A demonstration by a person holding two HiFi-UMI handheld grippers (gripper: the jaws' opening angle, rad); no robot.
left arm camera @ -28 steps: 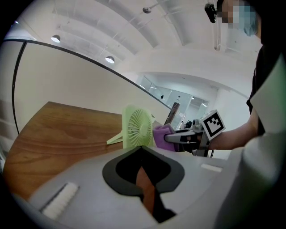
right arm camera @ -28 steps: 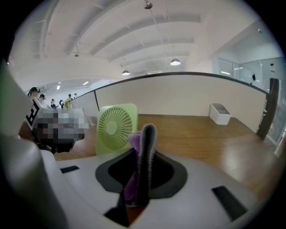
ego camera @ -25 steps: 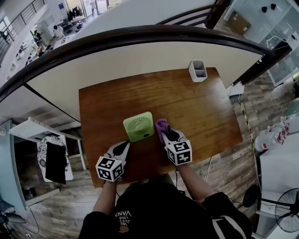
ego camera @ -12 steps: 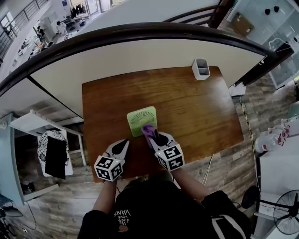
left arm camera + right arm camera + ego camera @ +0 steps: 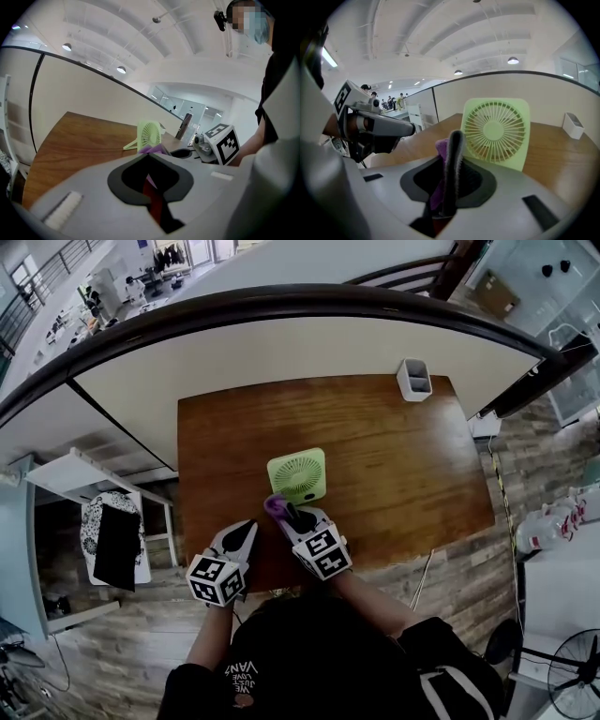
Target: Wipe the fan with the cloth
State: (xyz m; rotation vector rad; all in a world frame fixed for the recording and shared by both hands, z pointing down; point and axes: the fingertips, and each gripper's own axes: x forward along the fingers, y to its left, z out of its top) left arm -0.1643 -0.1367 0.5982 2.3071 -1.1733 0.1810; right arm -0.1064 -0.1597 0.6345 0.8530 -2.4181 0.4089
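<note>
A light green square fan (image 5: 297,475) stands upright on the wooden table (image 5: 394,456); it also shows in the left gripper view (image 5: 149,135) and large in the right gripper view (image 5: 497,131). My right gripper (image 5: 284,513) is shut on a purple cloth (image 5: 274,506), just in front of the fan's lower left corner. In the right gripper view the cloth (image 5: 441,151) sticks out beside the closed jaws (image 5: 453,138). My left gripper (image 5: 247,530) is shut with nothing in it, near the table's front edge, left of the right one.
A white pen holder (image 5: 413,380) stands at the table's far right corner. A curved white partition (image 5: 281,343) rises behind the table. Left of the table is a low white shelf (image 5: 94,512). The person's body is close against the front edge.
The right gripper has carried the purple cloth leftward, from the fan's right side across its front to its lower left corner. The left gripper has edged a little toward the table.
</note>
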